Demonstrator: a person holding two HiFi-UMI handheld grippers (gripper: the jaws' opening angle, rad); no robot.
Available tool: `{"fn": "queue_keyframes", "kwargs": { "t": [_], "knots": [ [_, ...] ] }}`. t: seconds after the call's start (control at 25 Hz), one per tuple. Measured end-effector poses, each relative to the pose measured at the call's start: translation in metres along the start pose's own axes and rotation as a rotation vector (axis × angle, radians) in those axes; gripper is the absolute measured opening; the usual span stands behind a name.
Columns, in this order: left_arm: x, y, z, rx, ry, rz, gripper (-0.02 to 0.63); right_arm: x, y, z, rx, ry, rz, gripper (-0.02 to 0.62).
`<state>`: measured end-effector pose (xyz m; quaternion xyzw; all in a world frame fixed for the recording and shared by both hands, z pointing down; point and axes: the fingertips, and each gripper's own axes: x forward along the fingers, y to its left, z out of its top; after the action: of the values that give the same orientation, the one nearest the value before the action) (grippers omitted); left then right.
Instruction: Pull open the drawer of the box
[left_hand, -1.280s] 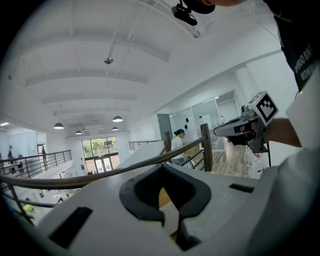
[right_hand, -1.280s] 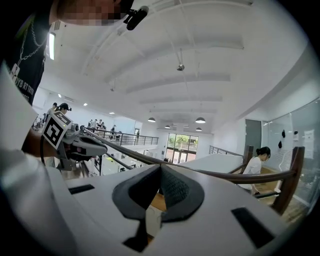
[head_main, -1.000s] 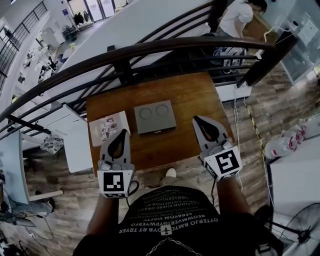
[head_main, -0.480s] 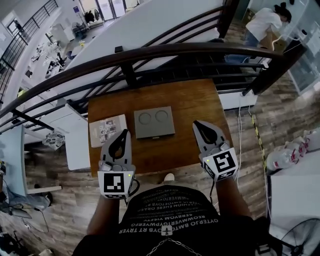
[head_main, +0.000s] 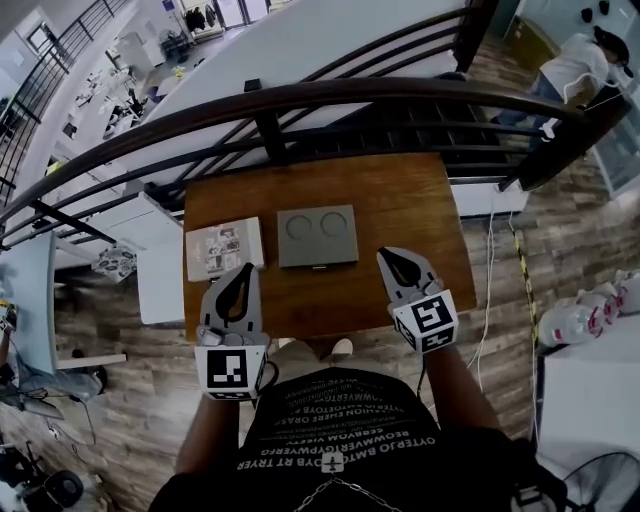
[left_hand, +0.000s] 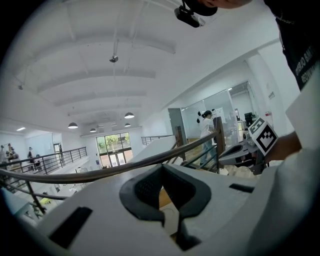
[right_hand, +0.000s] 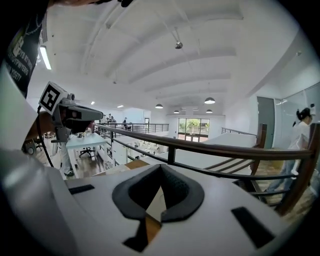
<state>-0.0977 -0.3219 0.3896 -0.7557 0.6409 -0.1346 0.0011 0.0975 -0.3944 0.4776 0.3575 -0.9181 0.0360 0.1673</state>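
Observation:
A flat grey box (head_main: 318, 237) with two round recesses in its lid lies on the wooden table (head_main: 400, 200), its front edge facing me. My left gripper (head_main: 246, 267) hovers over the table's near edge, left of and nearer than the box, jaws shut on nothing. To the right of the box and apart from it, my right gripper (head_main: 382, 253) is also shut and empty. In the left gripper view the left gripper's (left_hand: 161, 168) tips meet with nothing between them, and so do the right gripper's (right_hand: 160, 166) in the right gripper view. The drawer front is not clear from above.
A printed booklet (head_main: 224, 248) lies on the table left of the box. A dark curved railing (head_main: 300, 100) runs behind the table. A white cabinet (head_main: 160, 280) stands at the table's left side. A person (head_main: 575, 70) bends at the far upper right.
The right gripper has sunk and drawn back toward me, looking smaller in the head view. The left gripper has barely moved. The head camera has shifted slightly.

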Motion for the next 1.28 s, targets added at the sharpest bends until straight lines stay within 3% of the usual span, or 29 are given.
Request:
{"fn": "queue_keyframes", "kwargs": {
  "t": [0.52, 0.8, 1.28],
  "knots": [
    [0.005, 0.011, -0.008, 0.017, 0.028, -0.031, 0.005, 0.044, 0.032, -0.060, 0.077, 0.140, 0.060, -0.005],
    [0.012, 0.046, -0.012, 0.013, 0.021, -0.048, 0.005, 0.087, 0.061, -0.085, 0.165, 0.202, 0.075, -0.005],
    [0.044, 0.069, -0.019, 0.007, 0.019, -0.098, 0.005, 0.135, 0.069, -0.148, 0.204, 0.339, 0.048, -0.005]
  ]
}}
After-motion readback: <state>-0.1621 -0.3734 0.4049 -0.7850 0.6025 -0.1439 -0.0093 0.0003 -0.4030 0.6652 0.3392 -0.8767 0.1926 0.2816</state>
